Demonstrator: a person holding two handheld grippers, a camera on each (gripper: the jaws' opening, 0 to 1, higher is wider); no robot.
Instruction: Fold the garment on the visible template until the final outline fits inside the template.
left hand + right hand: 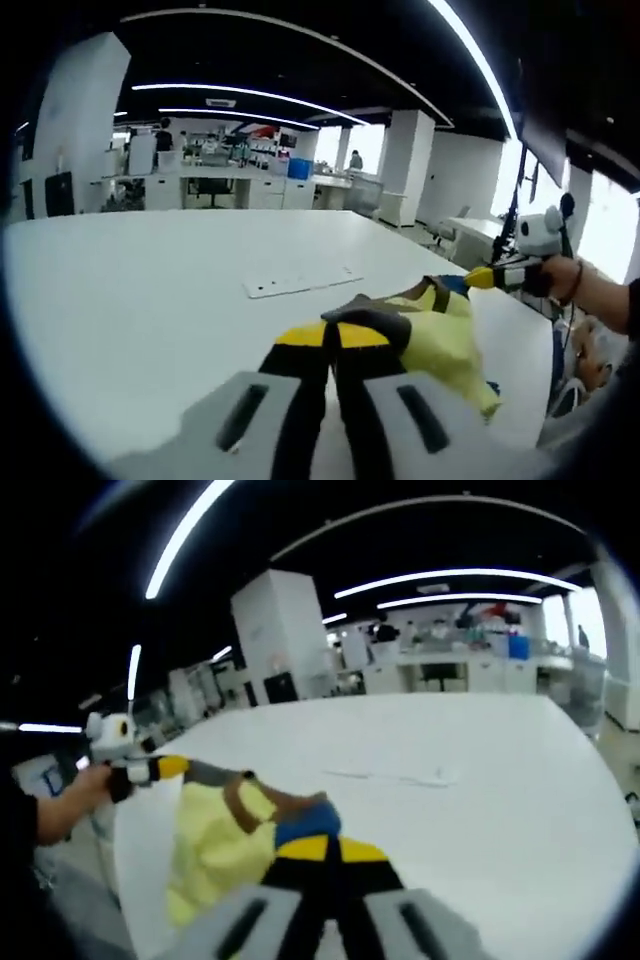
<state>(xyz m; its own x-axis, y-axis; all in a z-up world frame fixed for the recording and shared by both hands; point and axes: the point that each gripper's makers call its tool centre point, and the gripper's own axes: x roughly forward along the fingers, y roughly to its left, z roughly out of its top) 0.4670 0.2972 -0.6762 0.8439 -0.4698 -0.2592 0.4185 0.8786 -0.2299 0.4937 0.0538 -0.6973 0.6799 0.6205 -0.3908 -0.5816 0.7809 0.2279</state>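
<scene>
Nearest the lens in the left gripper view, the left tool point(335, 335) is clenched, its yellow-and-black jaws pressed together on a dark edge of the yellow garment point(440, 335). In the right gripper view the right tool point(325, 848) is clenched in the same way, pinching the garment point(215, 840) where a blue and brown trim shows. We are holding the cloth lifted between the two tools near the close edge of the white tabletop point(130, 300), and it is bunching and hanging rather than lying flat.

A flat white strip point(302, 282) is lying farther in on the tabletop, well apart from the garment; it may belong to the template, though we cannot tell that from here.

To do this step well, we are judging that both pinches should hold evenly while the tools draw apart, so the held edge goes taut and the slack drops out. The fabric looks light and limp, so we should be carrying it in over the tabletop, letting the hanging part touch down first. A lopsided pull would twist the fold line, and lowering too near the edge could let cloth slide off.
</scene>
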